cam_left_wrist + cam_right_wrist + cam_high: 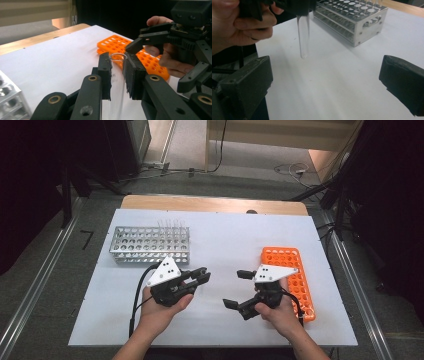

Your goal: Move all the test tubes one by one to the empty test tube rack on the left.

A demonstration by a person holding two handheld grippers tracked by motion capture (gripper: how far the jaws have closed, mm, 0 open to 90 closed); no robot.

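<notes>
My left gripper [201,277] [117,63] is shut on a clear glass test tube [117,100], held upright above the white table, its open rim just above the pads. In the right gripper view the tube [303,35] hangs down, its rounded bottom a little above the table. My right gripper [236,289] [324,82] stands wide open to the right of the left one, its jaws apart from the tube and nothing between them. An orange rack [280,257] [115,43] with empty holes lies at the right, partly under my right hand.
A silver metal rack [150,245] [354,20] holding several clear tubes at its back row stands at the table's back left. The white table top [225,235] has a wooden edge at the back. Dark equipment and cables lie beyond the table.
</notes>
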